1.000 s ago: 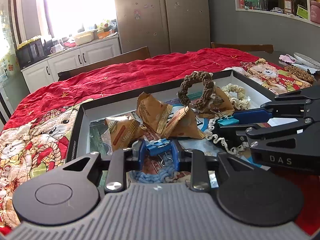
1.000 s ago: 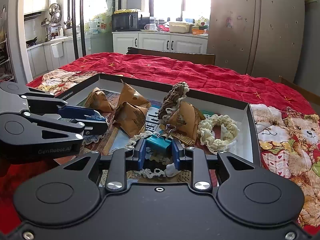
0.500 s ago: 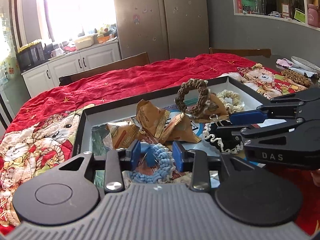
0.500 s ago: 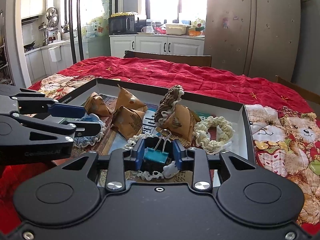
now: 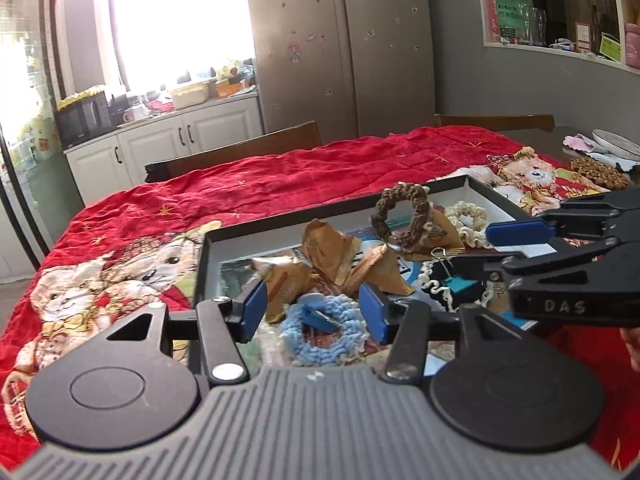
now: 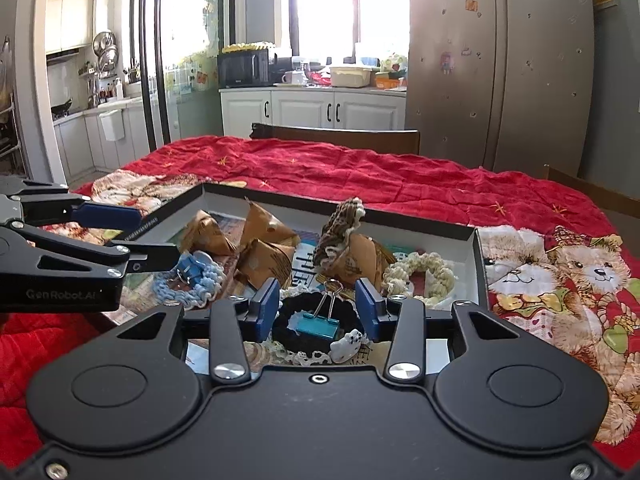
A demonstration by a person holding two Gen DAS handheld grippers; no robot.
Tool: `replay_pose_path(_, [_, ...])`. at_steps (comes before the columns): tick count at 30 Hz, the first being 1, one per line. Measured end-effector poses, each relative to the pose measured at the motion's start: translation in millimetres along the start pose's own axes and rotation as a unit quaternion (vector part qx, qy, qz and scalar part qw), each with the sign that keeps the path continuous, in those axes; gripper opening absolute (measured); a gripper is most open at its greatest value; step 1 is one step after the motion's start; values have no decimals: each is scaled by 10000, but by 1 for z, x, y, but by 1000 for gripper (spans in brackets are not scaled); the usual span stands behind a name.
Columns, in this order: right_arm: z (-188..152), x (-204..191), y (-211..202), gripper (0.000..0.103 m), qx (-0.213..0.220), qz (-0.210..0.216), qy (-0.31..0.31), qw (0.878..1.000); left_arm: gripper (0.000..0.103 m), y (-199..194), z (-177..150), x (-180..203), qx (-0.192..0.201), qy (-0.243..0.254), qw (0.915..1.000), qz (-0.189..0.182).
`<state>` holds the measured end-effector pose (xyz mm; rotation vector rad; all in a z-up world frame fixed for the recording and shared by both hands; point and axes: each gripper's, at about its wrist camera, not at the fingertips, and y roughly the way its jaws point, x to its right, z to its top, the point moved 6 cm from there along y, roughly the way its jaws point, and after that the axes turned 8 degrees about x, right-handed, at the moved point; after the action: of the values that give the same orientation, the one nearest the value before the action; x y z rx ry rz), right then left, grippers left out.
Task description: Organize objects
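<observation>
Left wrist view: the left hand-held gripper has its blue pads spread wide apart, holding nothing. Between them, not touching either pad, a light blue crocheted ring lies on the floor of the shallow black-rimmed tray, with a blue binder clip sitting on the ring's upper part. At 12 o'clock from the ring stand several brown pyramid packets; at 1 o'clock a brown crocheted ring leans upright against another packet, with a cream crocheted ring just beyond it. At 3 o'clock the right hand-held gripper reaches in over a teal binder clip on a black crocheted ring.

Right wrist view: the right hand-held gripper is likewise parted and empty. The teal binder clip rests on the black crocheted ring between its pads, wire handles up. A small white figure lies just beside the ring at 5 o'clock. At 9 o'clock the left hand-held gripper hovers by the light blue crocheted ring. The tray sits on a red quilt covering the table.
</observation>
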<state>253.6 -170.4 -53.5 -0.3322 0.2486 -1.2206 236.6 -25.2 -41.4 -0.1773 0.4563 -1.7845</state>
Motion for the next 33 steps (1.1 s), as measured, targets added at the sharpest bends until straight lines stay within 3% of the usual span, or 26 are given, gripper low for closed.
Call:
replay_pose_path(16, [31,-11,-69,55,307,17,120,9995,82,-51,7,-13,170,-105,9996,179])
replay_pose_path(33, [31,-34,-147,72,379,-54,36,9993,93,-107,-1,0,263,-92,9995,119])
